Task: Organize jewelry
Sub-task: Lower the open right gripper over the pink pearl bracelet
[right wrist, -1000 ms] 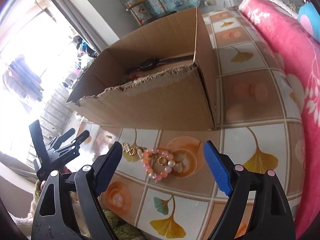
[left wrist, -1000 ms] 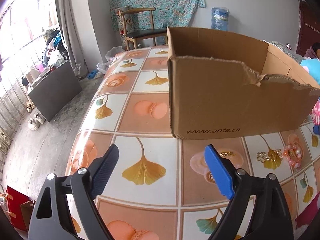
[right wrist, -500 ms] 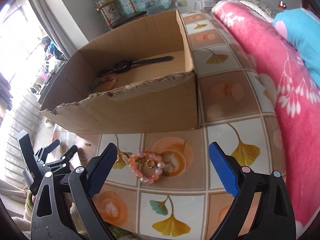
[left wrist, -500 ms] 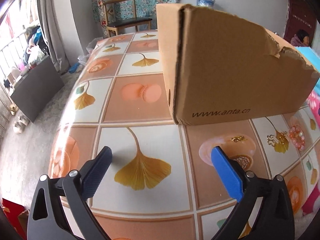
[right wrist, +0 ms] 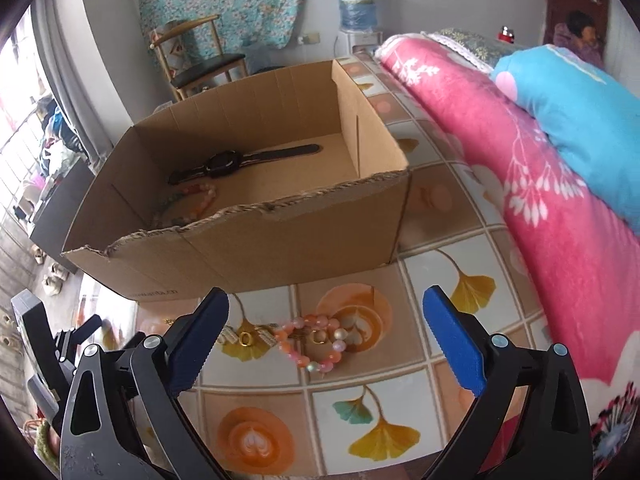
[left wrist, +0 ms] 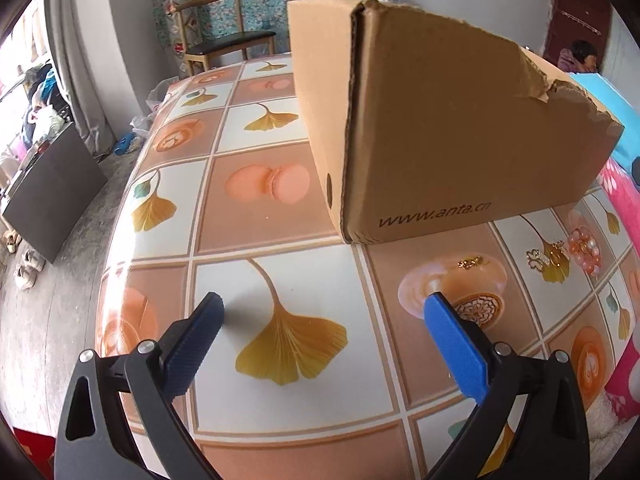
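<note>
Both tongs pointed down at a tiled-pattern desk (right wrist: 432, 280). The right tongs (right wrist: 326, 322) were opening, nothing between their pads, with a pink bead bracelet (right wrist: 316, 340) and gold trinkets (right wrist: 246, 338) lying just beyond them. Behind stood an open cardboard box (right wrist: 280, 236) containing a black watch (right wrist: 224, 164) and a second bracelet (right wrist: 192, 200). The left tongs (left wrist: 324, 308) stood wide open and empty over bare desk beside the box.

Matt corrugated cardboard box (right wrist: 280, 236), glossy smooth tablecloth (left wrist: 240, 216), plush blanket (right wrist: 540, 200)
</note>
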Demonstrator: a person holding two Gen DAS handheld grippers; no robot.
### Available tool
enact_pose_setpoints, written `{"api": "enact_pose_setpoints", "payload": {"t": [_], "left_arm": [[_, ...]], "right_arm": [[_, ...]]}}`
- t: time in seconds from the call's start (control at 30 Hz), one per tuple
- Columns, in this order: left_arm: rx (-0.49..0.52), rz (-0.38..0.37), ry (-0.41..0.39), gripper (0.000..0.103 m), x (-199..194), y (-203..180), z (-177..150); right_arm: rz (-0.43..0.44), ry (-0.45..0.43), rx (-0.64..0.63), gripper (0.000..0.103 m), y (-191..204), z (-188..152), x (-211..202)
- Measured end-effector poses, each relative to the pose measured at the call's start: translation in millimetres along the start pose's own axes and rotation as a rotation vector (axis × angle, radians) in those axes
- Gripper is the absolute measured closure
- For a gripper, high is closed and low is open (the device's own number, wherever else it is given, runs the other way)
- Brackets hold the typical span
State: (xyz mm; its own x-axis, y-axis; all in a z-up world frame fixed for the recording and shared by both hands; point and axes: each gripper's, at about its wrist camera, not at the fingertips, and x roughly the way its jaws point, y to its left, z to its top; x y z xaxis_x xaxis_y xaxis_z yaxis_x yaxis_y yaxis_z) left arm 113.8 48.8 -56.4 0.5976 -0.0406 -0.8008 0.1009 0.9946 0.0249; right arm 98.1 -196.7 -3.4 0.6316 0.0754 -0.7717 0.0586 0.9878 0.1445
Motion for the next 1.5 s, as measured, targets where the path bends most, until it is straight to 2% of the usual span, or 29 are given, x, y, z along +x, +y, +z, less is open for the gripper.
{"api": "enact_pose_setpoints", "payload": {"t": [0.2,0.27,0.33,0.4,0.5,0.57,0.67,0.77,0.97,1.1,1.17,1.27,1.4,1.5], "left_arm": [[0.023,-0.011,-0.011,0.004,4,4,2],[0.024,-0.010,-0.009,0.004,4,3,2],[0.024,-0.014,-0.017,0.004,3,4,1],[0.024,-0.010,-0.019,0.004,2,2,-1],[0.017,-0.008,-0.019,0.004,1,2,-2],[0.015,-0.007,-0.021,0.004,1,2,-2],[0.007,-0.002,-0.024,0.004,0,1,-3],[-0.007,0.008,-0.032,0.004,0,0,-4],[-0.025,0.024,-0.030,0.004,-2,-3,-5],[-0.034,0.035,-0.040,0.004,-3,-4,-6],[-0.034,0.033,-0.039,0.004,-3,-4,-7],[-0.033,0.030,-0.037,0.004,-3,-4,-7],[-0.034,0.030,-0.035,0.004,-3,-5,-6],[-0.035,0.031,-0.037,0.004,-3,-5,-6]], "right_arm": [[-0.125,-0.072,-0.127,0.008,34,-5,-4],[-0.139,-0.092,-0.140,0.008,40,-6,-5],[-0.086,-0.096,-0.134,0.008,41,-6,-6],[0.029,-0.078,-0.121,0.008,42,-6,-4],[0.222,0.002,-0.083,0.008,50,-6,7],[0.277,0.051,-0.088,0.008,58,-4,15],[0.284,0.101,-0.109,0.008,65,0,30],[0.337,0.161,-0.125,0.009,71,8,49],[0.362,0.192,-0.112,0.013,81,29,68],[0.386,0.181,-0.103,0.019,76,33,63],[0.379,0.151,-0.119,0.019,65,30,52],[0.322,0.092,-0.149,0.019,33,18,31],[0.169,0.064,-0.143,0.021,-22,5,20],[0.108,0.107,-0.073,0.033,-65,-6,25]]}}
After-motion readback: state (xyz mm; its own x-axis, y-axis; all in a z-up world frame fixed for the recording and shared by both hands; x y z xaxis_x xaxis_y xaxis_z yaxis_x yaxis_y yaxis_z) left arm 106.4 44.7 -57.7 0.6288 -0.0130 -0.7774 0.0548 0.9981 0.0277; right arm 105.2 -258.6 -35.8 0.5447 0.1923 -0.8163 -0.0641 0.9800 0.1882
